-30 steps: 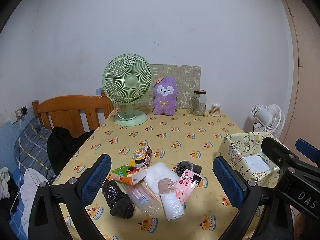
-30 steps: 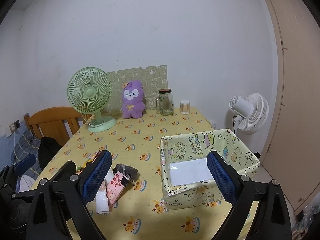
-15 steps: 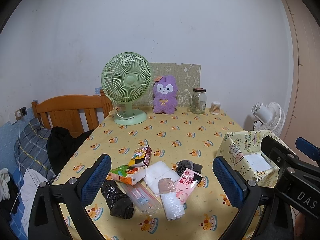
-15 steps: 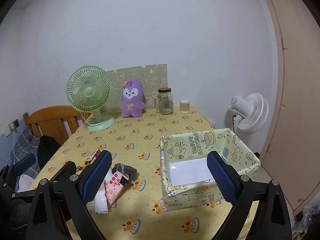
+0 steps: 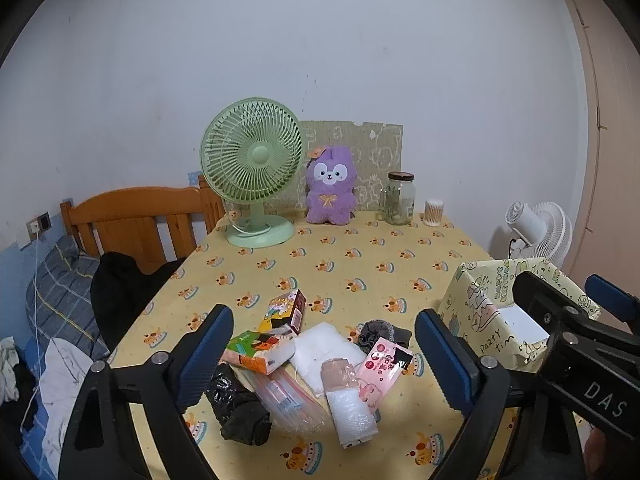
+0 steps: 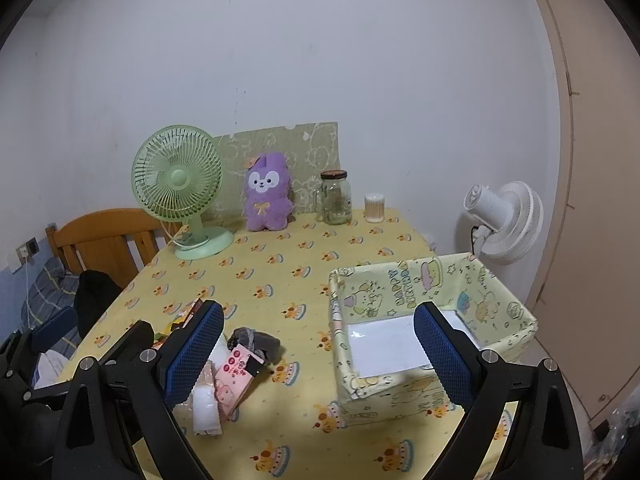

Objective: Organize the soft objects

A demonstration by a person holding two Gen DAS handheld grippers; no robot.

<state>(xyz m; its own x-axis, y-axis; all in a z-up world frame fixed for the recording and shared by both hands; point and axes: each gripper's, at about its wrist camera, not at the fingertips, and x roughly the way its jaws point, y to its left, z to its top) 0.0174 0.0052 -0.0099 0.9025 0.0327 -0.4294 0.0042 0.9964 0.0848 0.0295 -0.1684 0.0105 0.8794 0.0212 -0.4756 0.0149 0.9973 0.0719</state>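
Where the right tool (image 6: 320, 354) intrudes, the box (image 6: 400, 280) is half hidden.

My jaws wear blue rubbery pads (image 5: 440, 360) with a dimpled grid on matt black plastic. The bench cloth (image 5: 360, 256) looks smooth and printed. The purple toy (image 5: 330, 192) is fuzzy plush, the jar (image 5: 397, 200) clear glass, the black bag (image 5: 236, 404) crinkled and glossy, the headboard (image 5: 132, 220) varnished wood, the box (image 6: 400, 284) printed paper.
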